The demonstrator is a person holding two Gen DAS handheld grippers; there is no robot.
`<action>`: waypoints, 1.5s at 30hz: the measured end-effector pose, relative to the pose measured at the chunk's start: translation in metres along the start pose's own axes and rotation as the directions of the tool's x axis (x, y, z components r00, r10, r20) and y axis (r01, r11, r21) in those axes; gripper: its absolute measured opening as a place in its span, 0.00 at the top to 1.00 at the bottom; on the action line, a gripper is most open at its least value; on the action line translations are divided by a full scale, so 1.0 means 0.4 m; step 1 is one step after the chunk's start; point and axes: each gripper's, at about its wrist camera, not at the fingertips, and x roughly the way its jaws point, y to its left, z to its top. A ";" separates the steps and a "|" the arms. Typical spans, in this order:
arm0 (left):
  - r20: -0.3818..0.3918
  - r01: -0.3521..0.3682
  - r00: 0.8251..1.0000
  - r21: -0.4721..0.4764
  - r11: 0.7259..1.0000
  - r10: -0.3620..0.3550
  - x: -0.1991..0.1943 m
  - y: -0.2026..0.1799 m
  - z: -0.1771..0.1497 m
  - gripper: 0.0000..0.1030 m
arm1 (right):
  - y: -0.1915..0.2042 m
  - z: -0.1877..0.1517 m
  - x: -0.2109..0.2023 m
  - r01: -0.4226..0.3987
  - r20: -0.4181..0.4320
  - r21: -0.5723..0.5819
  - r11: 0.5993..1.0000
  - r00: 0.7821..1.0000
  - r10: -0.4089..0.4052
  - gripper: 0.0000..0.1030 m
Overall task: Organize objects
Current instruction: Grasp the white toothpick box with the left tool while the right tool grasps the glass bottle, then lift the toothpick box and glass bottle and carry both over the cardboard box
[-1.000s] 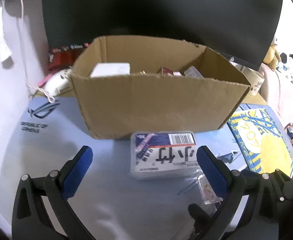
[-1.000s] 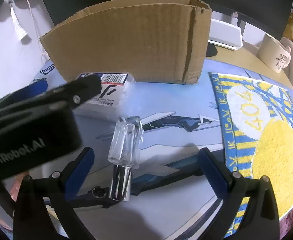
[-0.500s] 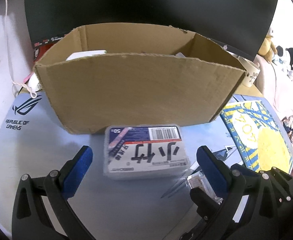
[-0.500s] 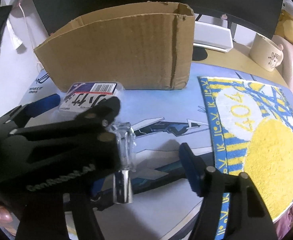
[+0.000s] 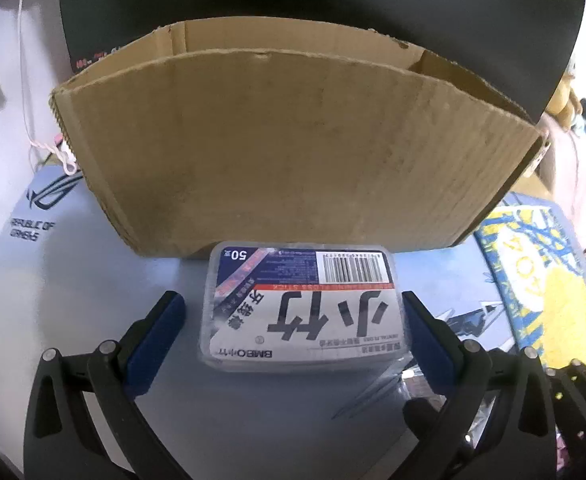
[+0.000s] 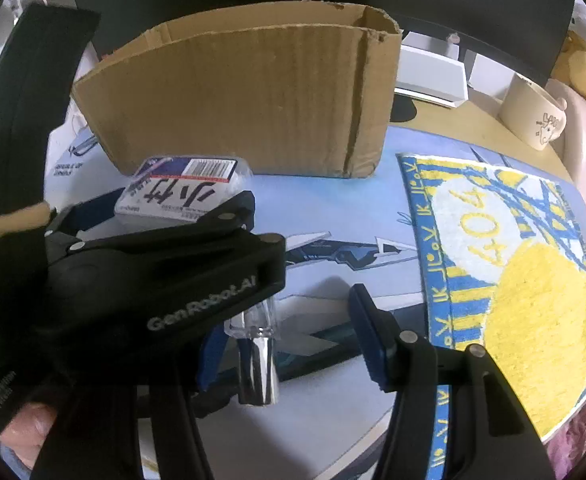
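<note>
A clear plastic floss-stick box (image 5: 301,307) with a white, blue and red label lies on the desk mat in front of a brown cardboard box (image 5: 293,148). My left gripper (image 5: 293,340) is open, one blue pad on each side of the floss box, not touching it. The floss box (image 6: 181,196) and the left gripper's black body (image 6: 153,280) also show in the right wrist view. My right gripper (image 6: 289,344) is open around a clear bottle with a silver cap (image 6: 255,356) lying on the mat. Its left finger is partly hidden behind the left gripper.
A yellow and blue towel (image 6: 513,280) lies on the mat to the right. A cream mug (image 6: 533,116) and a white box (image 6: 429,76) stand behind it. A dark monitor (image 5: 313,0) rises behind the cardboard box. The pale blue desk mat (image 5: 73,280) extends left.
My left gripper has moved forward and down, so the floss box now lies between its pads. My right gripper has narrowed and moved closer around the bottle.
</note>
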 end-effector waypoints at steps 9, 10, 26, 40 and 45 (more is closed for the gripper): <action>0.007 0.004 1.000 0.033 0.999 -0.004 -0.008 -0.004 -0.002 0.12 | 0.001 -0.003 -0.016 -0.094 -0.023 0.028 0.995 0.995 0.094 0.72; 0.005 0.004 1.000 0.052 0.999 -0.004 -0.012 -0.005 -0.002 0.16 | -0.003 -0.002 -0.015 -0.114 -0.027 0.036 0.993 0.993 0.115 0.74; 0.044 -0.007 0.999 -0.017 1.000 0.008 -0.054 0.077 0.023 0.16 | -0.018 0.003 -0.025 -0.118 0.012 0.096 0.988 0.993 0.117 0.77; 0.112 -0.063 0.992 -0.014 0.998 0.064 -0.119 0.118 0.007 0.16 | -0.022 0.018 -0.020 -0.100 0.039 0.112 0.989 0.995 0.097 0.78; 0.118 -0.067 0.990 -0.038 0.997 0.071 -0.129 0.138 0.010 0.16 | -0.032 0.013 -0.031 -0.104 0.048 0.123 0.987 0.994 0.099 0.78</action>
